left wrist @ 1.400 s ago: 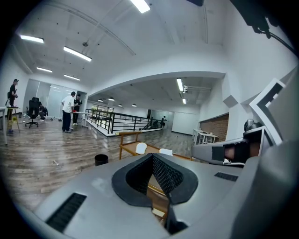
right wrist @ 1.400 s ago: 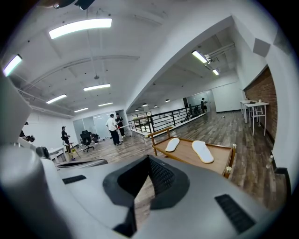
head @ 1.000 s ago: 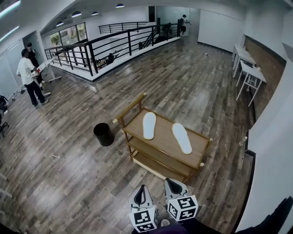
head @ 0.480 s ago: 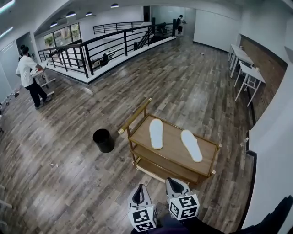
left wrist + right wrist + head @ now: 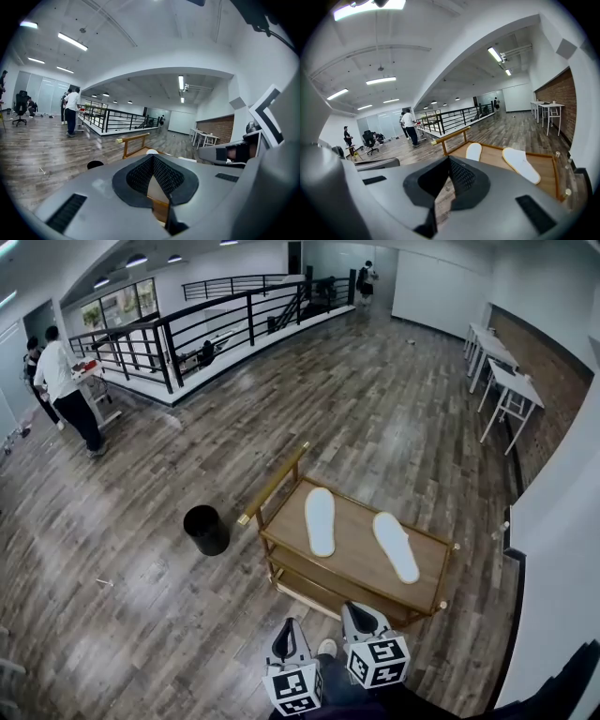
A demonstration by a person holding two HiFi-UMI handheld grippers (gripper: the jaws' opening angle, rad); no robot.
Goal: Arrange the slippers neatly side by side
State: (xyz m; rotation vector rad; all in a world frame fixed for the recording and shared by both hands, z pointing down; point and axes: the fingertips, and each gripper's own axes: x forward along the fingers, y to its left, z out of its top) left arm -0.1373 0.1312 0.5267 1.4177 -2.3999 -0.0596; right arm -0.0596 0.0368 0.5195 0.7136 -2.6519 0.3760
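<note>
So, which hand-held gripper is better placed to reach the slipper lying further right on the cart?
Right, probably. The right hand-held gripper sits nearer the right slipper; the left hand-held gripper lines up with the left slipper. Both are shut.

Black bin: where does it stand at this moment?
In the head view the black bin stands on the wood floor left of centre. It is just left of the wooden cart, near its handle end and apart from it.
</note>
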